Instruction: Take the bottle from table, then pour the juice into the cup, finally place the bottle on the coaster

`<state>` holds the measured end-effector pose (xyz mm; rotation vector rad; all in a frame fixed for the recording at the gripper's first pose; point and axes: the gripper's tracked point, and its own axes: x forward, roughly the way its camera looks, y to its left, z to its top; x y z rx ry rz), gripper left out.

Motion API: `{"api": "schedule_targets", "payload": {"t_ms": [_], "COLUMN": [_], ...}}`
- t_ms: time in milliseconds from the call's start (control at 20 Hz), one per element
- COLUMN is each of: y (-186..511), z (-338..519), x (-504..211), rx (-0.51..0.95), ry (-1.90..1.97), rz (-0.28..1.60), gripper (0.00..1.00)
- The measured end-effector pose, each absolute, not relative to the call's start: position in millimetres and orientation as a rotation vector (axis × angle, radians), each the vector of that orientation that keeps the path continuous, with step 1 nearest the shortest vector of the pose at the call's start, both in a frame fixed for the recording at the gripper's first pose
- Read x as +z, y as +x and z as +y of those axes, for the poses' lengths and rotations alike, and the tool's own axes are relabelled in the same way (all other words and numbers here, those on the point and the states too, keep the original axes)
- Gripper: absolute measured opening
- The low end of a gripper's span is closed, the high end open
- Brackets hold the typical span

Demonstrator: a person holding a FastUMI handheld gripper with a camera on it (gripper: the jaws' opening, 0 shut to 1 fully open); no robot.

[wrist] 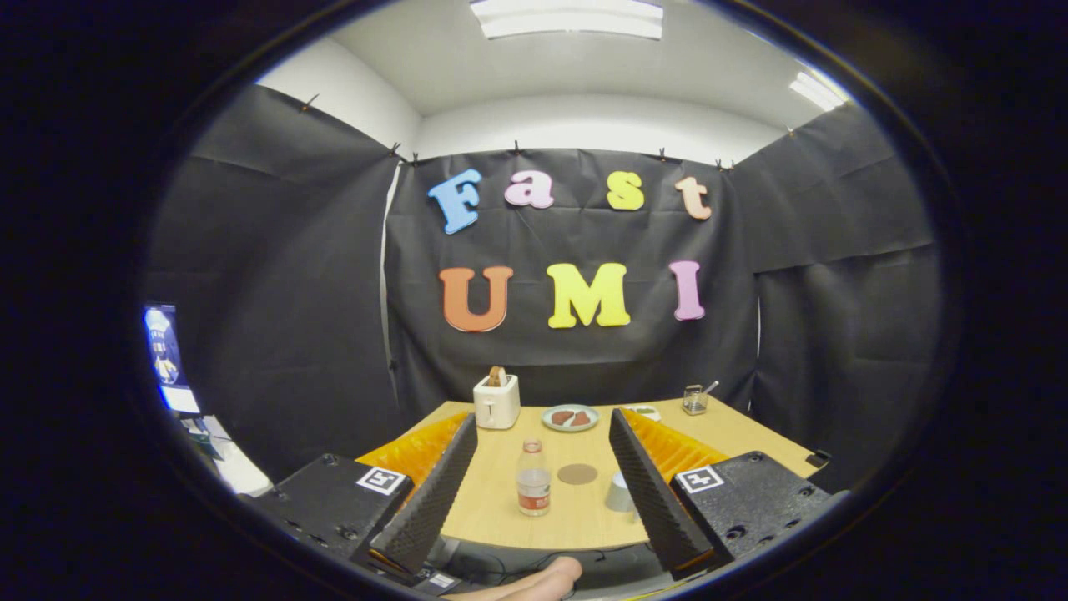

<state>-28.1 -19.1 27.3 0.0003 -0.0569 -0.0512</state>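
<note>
Desk (509, 509) of pale wood stands between black cloth walls; one bottle (533, 478), coaster (577, 474) beside, one cup (619, 492); gripper (541, 492) spread, empty.

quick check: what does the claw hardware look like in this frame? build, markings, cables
The claw has two long wedge-shaped fingers with ribbed inner faces, standing open. Each finger mounts on a black block with screw holes and a square black-and-white fiducial tag on top. Orange ribbed panels sit behind the fingers. Thin dark cables run beneath.
</note>
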Motion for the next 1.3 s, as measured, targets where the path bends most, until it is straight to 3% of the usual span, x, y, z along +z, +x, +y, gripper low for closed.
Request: {"api": "schedule_targets", "payload": {"t_ms": [650, 900, 1300], "y": [-7, 10, 57], "z": [-16, 1, 3], "x": [17, 0, -67], "rx": [-0.071, -0.008, -0.057], "ry": [0.041, 0.097, 0.071], "rz": [-0.090, -0.132, -0.066], "gripper": [1.00, 1.00, 1.00]}}
